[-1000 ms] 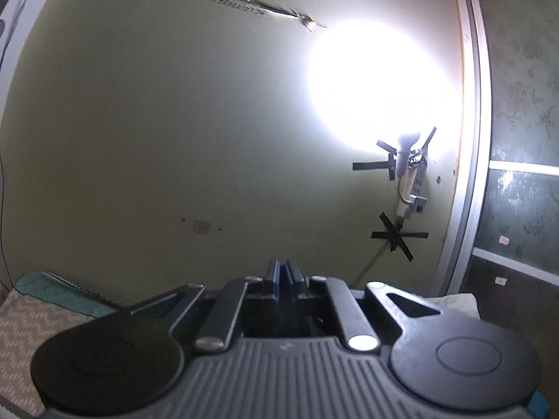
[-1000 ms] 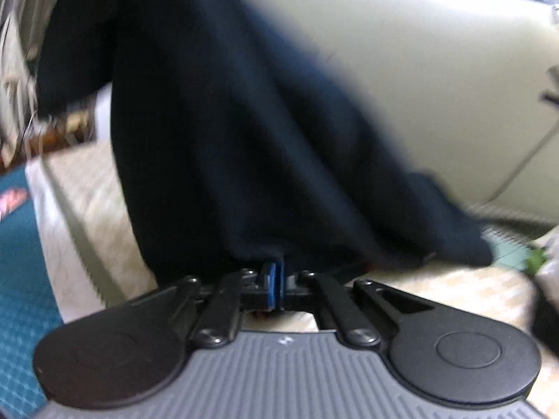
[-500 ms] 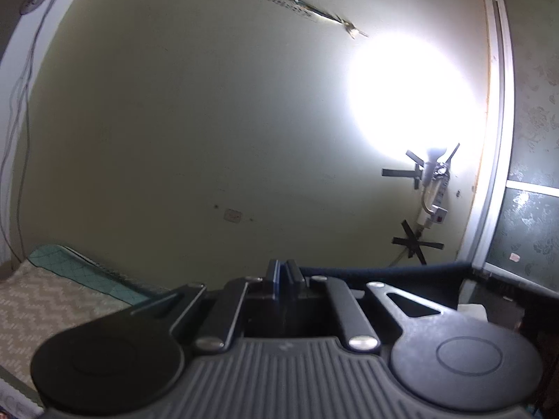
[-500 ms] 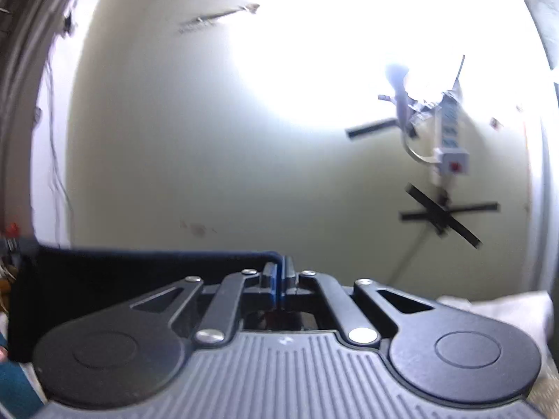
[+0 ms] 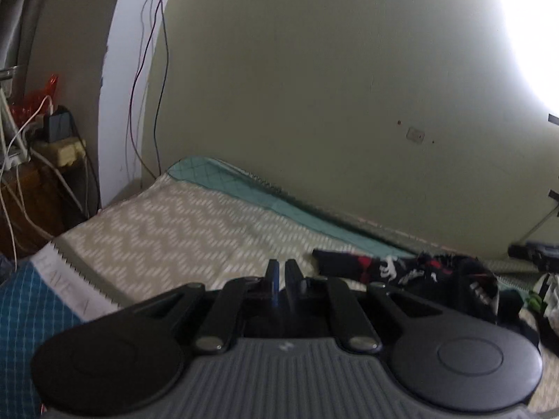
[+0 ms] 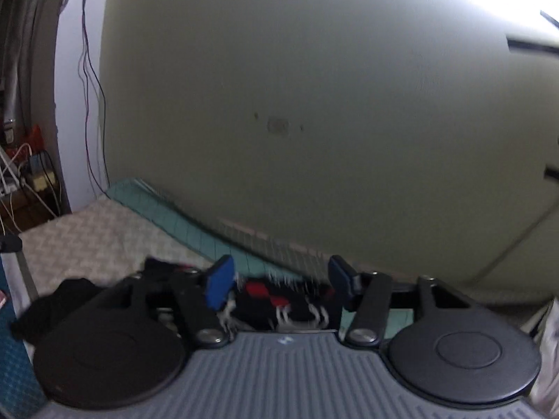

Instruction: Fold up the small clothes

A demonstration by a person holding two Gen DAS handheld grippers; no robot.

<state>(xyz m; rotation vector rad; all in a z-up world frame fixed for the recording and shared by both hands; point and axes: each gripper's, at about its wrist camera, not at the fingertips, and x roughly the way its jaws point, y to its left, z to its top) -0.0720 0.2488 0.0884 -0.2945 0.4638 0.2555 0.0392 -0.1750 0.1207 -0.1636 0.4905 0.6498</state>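
Note:
A dark navy garment lies under my left gripper [image 5: 280, 272], whose jaws are shut on a thin edge of it above the bed. In the right wrist view a dark cloth [image 6: 66, 300] lies to the left on the bed. My right gripper [image 6: 277, 276] is open and empty, its blue pads [image 6: 219, 281] apart above a black garment with red and white print [image 6: 279, 302]. That printed garment also shows in the left wrist view [image 5: 384, 269], lying on the bed to the right.
The bed has a beige zigzag cover [image 5: 181, 230] with a teal sheet [image 5: 244, 188] along the green wall [image 5: 314, 87]. A blue patterned cloth [image 5: 24, 317] lies at the near left. Wires and a shelf [image 5: 31, 139] stand left. White clothes [image 5: 548, 296] lie far right.
Both grippers have tilted down from the wall to the bed. The right gripper has opened and let go of the dark garment. The left stays shut.

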